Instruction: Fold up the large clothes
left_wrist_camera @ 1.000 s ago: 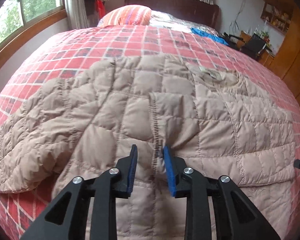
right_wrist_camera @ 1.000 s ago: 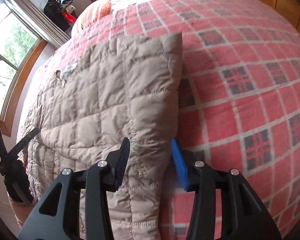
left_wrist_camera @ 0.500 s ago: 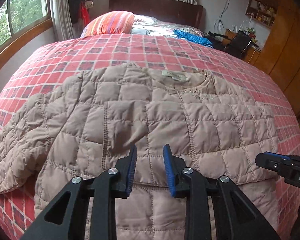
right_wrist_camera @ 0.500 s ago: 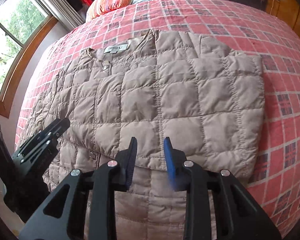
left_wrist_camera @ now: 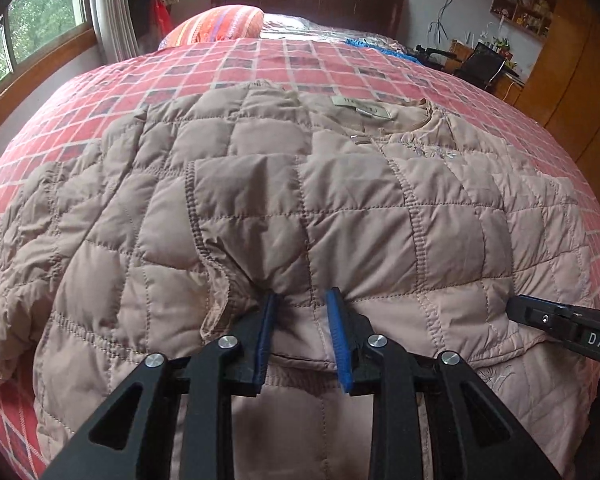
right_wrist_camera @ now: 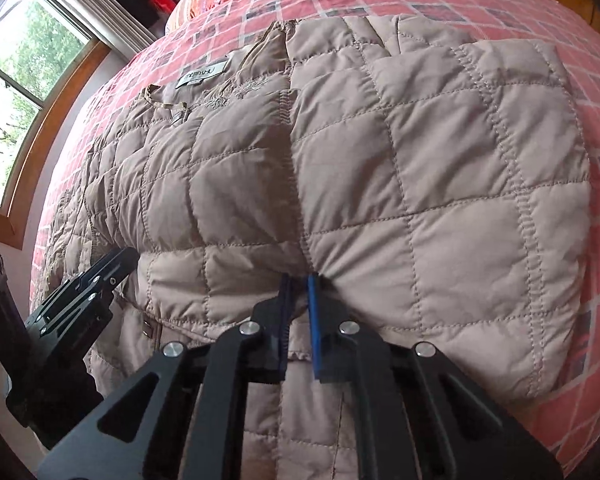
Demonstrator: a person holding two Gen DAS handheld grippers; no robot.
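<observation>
A beige quilted jacket (left_wrist_camera: 340, 208) lies front-up on the bed, collar and label (left_wrist_camera: 360, 106) at the far side. A folded-over layer lies across its middle, with the near edge facing me. My left gripper (left_wrist_camera: 302, 320) straddles that edge, jaws apart, and the fabric puckers between its blue pads (left_wrist_camera: 266, 332). My right gripper (right_wrist_camera: 298, 300) is shut on the same edge of the jacket (right_wrist_camera: 420, 160) further right, with cloth pinched between nearly closed pads. Each gripper shows in the other's view: the right gripper (left_wrist_camera: 560, 324), the left gripper (right_wrist_camera: 84, 292).
A red plaid blanket (left_wrist_camera: 260, 64) covers the bed. An orange striped pillow (left_wrist_camera: 216, 26) lies by the headboard. The jacket's left sleeve (left_wrist_camera: 20, 260) spreads toward the bed's left edge. There is a window (left_wrist_camera: 20, 40) at left and wooden cabinets (left_wrist_camera: 580, 80) at right.
Both grippers have come down and forward onto the near edge of the folded layer. The right jaws have narrowed and now pinch the fabric. The left jaws keep about the same gap.
</observation>
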